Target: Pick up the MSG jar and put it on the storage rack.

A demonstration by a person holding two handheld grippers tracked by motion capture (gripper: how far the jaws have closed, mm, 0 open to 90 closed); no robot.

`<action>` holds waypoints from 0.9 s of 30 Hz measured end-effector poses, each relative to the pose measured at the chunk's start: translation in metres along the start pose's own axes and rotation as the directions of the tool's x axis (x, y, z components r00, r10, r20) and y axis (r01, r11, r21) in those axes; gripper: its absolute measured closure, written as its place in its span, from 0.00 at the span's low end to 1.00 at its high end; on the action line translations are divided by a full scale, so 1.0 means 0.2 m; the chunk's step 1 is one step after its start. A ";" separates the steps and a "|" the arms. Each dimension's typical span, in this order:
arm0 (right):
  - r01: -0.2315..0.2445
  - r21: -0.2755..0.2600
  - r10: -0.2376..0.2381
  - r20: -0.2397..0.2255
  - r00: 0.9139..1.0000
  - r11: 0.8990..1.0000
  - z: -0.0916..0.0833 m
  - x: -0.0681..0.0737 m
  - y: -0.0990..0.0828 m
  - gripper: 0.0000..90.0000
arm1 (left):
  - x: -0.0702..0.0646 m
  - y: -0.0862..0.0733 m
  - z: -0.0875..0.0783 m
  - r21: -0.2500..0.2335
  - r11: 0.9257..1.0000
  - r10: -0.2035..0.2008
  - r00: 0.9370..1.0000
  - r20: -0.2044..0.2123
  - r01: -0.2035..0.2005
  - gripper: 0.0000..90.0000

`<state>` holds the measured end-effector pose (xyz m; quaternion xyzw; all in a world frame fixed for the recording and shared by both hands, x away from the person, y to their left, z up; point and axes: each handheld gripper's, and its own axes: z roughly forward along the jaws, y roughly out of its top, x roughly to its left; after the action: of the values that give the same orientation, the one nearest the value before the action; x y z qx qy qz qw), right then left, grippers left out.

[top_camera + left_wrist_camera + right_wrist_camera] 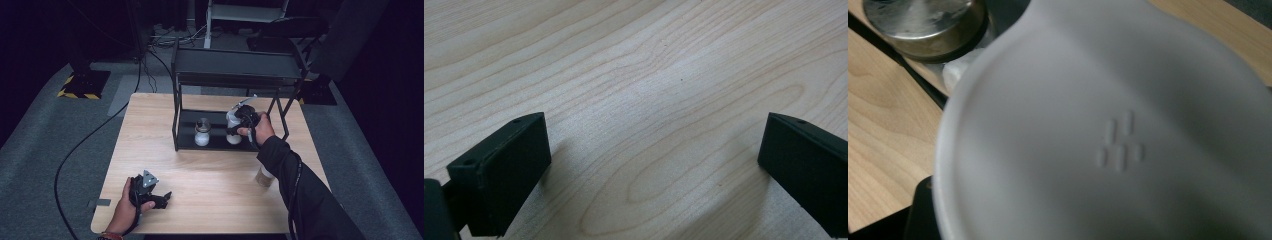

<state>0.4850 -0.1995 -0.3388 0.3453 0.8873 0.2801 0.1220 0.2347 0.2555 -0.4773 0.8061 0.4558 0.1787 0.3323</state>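
A pale wooden table (210, 185) carries a black rack (235, 75); the right gripper (239, 126) — clamped on a white jar (233, 131) — sets it on the bottom shelf beside a lidded jar (202, 132). Next, likely release. The left gripper (162, 197) rests gaping, empty.

A lidded glass jar (202, 132) stands on the lower shelf of a black metal rack (235, 70) on the wooden tabletop (150, 130). A tan container (263, 177) stands near the tabletop's right edge. Black cables (75, 150) trail across the grey floor.
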 end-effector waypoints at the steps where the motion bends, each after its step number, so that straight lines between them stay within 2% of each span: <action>1: -0.003 0.005 0.003 -0.001 1.000 1.000 0.01 0.00 0.00 0.34 | 0.00 0.00 0.00 0.000 1.000 0.000 1.000 0.000 0.000 0.00; 7: -0.008 0.015 0.008 0.001 1.000 1.000 0.04 -0.01 0.00 0.34 | 0.00 0.00 0.00 0.000 1.000 0.001 1.000 0.000 -0.001 0.00; 27: -0.022 0.036 0.021 0.015 1.000 0.999 0.11 0.02 0.02 0.34 | 0.00 0.00 0.00 0.000 1.000 0.001 1.000 0.000 -0.001 0.01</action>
<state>0.4928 -0.1856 -0.3544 0.3591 0.8875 0.2630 0.1193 0.2347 0.2556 -0.4773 0.8064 0.4555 0.1787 0.3323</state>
